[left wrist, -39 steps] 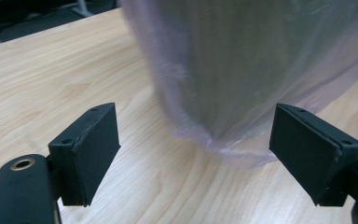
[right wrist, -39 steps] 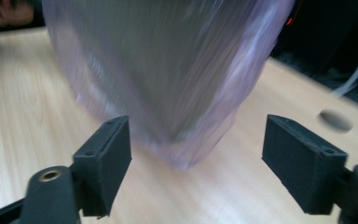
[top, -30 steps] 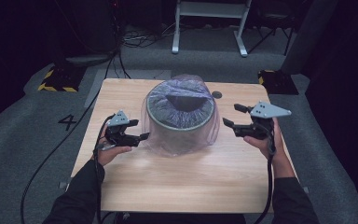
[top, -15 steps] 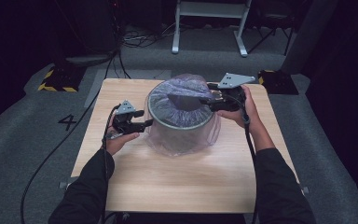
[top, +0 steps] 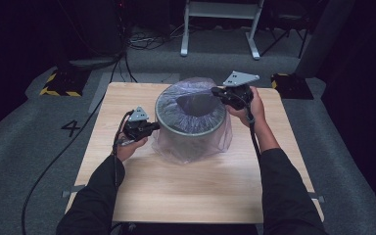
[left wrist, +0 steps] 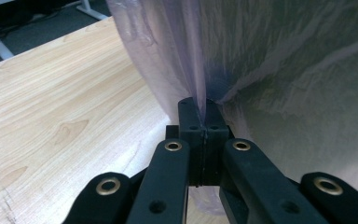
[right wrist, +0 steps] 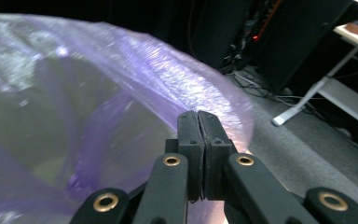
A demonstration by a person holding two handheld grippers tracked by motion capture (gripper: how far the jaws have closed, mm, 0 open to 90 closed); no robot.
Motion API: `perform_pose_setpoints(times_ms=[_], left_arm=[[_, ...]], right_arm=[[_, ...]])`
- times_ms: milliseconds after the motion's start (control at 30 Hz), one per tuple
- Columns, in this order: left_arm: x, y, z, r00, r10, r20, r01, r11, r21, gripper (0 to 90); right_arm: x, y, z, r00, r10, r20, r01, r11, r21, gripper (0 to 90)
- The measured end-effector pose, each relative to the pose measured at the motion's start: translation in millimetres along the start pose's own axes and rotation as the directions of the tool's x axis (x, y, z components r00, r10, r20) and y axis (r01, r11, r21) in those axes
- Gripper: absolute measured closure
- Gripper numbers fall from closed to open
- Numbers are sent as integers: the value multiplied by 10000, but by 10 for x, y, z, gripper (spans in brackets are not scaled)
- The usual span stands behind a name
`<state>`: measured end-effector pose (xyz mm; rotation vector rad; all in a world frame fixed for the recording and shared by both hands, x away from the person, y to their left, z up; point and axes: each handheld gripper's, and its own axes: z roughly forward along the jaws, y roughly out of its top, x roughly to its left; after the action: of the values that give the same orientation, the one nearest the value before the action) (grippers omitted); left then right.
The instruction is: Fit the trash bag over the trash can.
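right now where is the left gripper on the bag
In the high view the left gripper is at the left side of the bin, low on its wall, its fingers shut on a fold of the purple bag just above the table.

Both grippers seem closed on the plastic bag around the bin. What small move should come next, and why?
Probably lift the right gripper a little, drawing the bag upward at the bin rim. Its jaws have just closed on the film there, while the left gripper pinches a fold low on the side, and the bag hangs loose over the table.
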<state>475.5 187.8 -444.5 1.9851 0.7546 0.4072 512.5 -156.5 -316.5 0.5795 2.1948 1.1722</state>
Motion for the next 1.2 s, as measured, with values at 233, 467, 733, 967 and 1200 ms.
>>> perform_pose_setpoints(times_ms=[233,467,733,967,1200], left_arm=[[36,79,10,9999,-76,-151,74,9999,-151,900],[74,128,46,9988,-432,-243,426,9988,-254,900],[82,207,164,9984,-565,-6,565,9981,-236,900],[98,268,271,9967,-797,124,799,9966,-212,900],[104,334,304,9968,-751,274,753,9971,-70,899]], right_arm=[[-118,18,110,9970,235,735,-247,9996,164,893],[-256,-117,270,9919,1057,708,-1089,9931,432,893],[-444,-377,377,9624,2714,111,-2716,9620,288,892],[-520,-570,433,9348,3535,-350,-3525,9353,323,893],[-501,-743,472,9328,3528,-735,-3464,9341,868,900]])
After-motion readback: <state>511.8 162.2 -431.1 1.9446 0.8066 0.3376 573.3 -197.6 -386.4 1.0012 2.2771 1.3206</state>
